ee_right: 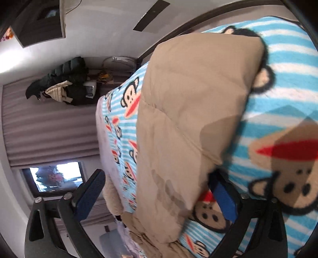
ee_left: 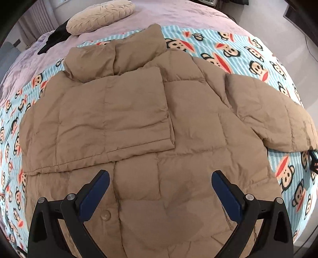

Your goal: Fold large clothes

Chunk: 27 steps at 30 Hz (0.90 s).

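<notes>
A tan puffer jacket (ee_left: 194, 123) lies spread on a monkey-print blanket (ee_left: 228, 51) on the bed. One sleeve (ee_left: 127, 111) is folded across its chest, while the other sleeve (ee_left: 268, 111) still stretches out to the right. My left gripper (ee_left: 161, 176) hangs open over the jacket's lower front, nothing between its fingers. In the right wrist view, which is rolled sideways, the outstretched sleeve (ee_right: 188, 99) runs down between the jaws of my right gripper (ee_right: 158, 188). One fingertip (ee_right: 222, 194) sits at the cuff's edge on the blanket (ee_right: 278, 79). The other fingertip (ee_right: 93, 188) stands clear of the cloth.
A beige pillow (ee_left: 99, 15) and a black garment (ee_left: 55, 37) lie at the head of the bed on a mauve cover (ee_left: 178, 13). Beyond the bed edge are dark jackets piled on furniture (ee_right: 63, 79), grey curtains (ee_right: 49, 123) and a window (ee_right: 55, 176).
</notes>
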### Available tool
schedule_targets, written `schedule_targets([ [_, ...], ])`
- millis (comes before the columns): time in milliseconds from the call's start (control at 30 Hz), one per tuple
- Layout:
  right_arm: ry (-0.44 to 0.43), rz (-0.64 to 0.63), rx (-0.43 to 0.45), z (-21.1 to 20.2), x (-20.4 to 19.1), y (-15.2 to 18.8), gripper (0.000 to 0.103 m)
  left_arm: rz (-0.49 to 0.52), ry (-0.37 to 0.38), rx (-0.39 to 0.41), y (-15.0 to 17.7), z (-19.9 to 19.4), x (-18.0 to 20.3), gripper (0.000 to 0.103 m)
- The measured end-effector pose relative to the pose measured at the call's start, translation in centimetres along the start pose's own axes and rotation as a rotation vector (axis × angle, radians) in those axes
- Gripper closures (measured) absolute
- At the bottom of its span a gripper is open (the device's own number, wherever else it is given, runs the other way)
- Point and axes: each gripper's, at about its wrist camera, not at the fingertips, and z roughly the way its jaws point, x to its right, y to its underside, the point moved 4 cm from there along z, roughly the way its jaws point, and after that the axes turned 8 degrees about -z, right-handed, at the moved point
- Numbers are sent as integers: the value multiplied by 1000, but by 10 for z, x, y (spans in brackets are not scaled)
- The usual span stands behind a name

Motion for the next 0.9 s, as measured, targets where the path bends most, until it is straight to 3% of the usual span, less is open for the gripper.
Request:
schedule_targets([
  [33, -12, 4, -9, 3, -3, -3, 27, -8, 0, 2, -1, -1, -2, 0],
  [100, -17, 24, -51, 3, 2, -1, 73, -17, 0, 9, -2, -4, -5, 0],
  [167, -26, 29, -63, 7, 2, -2, 97, -27, -4, 23, -5, -9, -13, 0],
  [333, -39, -153, -98, 18, -47, 13, 97, -69, -38, 84, -15, -23, -44, 0],
  [533, -50, -563, -197, 42, -157, 76, 97, -153, -74, 127, -28, -34, -98, 0],
  [667, -37, -881, -278, 71, -224, 155, 97, -201, -96, 163, -29, -45, -137, 0],
  [733, -18, -1081, -318, 89, -251, 214, 97, -220, -109, 182, -30, -49, -157, 0],
  [900, -29, -1334, -448, 130, -265, 343, 97, -272, -126, 203, -26, -56, -209, 0],
])
